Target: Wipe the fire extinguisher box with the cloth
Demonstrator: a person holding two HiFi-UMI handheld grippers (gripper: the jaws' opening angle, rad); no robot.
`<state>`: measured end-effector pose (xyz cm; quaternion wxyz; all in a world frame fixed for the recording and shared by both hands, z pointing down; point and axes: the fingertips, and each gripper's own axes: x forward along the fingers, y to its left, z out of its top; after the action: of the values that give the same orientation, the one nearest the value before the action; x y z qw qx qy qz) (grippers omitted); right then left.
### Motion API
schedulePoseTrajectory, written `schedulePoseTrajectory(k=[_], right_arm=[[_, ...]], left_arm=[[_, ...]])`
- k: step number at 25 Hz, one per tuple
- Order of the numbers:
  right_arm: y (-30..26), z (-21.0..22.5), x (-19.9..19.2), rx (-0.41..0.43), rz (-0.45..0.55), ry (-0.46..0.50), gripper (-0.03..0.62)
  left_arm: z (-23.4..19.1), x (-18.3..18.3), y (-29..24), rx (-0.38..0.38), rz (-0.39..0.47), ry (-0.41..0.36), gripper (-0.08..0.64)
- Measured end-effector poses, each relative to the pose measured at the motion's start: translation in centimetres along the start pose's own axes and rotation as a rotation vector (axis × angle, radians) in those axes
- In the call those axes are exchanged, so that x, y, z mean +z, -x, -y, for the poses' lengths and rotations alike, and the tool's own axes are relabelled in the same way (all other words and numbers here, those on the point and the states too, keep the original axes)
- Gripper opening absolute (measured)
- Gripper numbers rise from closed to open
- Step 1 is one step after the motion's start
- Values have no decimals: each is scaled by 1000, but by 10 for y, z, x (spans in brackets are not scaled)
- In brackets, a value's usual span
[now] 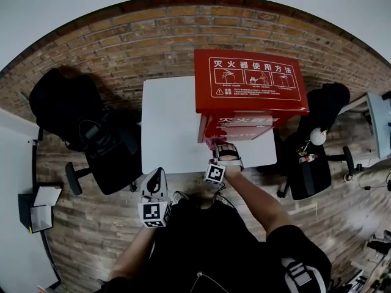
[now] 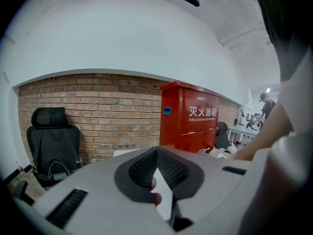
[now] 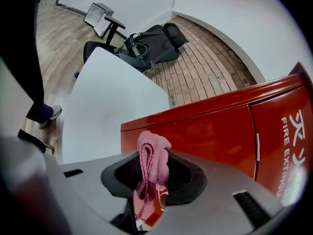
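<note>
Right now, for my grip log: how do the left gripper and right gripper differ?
The right gripper is shut on the pink cloth; the left gripper is shut on nothing. The right gripper is close by the red fire extinguisher box; the left gripper sits at the table's near edge.

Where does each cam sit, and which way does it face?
Head view: on the head, steeply down at table and box; left hand-held gripper, right hand-held gripper, torso show.
Left gripper view: on that gripper, level toward wall, chair, box; shut empty jaws, right arm show.
Right gripper view: on that gripper, close on box front; jaws shut on cloth.
Shared: box in all three.
</note>
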<state>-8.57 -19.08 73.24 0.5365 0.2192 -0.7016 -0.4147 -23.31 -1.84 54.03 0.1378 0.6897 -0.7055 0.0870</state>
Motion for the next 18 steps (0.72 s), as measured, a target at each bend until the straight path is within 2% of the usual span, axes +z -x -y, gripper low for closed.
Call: schedulePoseTrajectory(k=[5, 8, 12, 15, 18], right_arm=[[10, 16, 6, -35, 27, -28, 123], [9, 12, 2, -32, 1, -30, 123], [22, 33, 8, -56, 15, -51, 123], [24, 29, 5, -41, -8, -58, 123], [29, 40, 4, -75, -15, -47, 123]], left_arm=[[3, 4, 1, -19, 17, -5, 21], [3, 6, 1, -23, 20, -1, 21], [-2, 4, 4, -19, 11, 6, 21], [-3, 6, 4, -32, 22, 3, 21], [-4, 6, 4, -38, 18, -5, 21]])
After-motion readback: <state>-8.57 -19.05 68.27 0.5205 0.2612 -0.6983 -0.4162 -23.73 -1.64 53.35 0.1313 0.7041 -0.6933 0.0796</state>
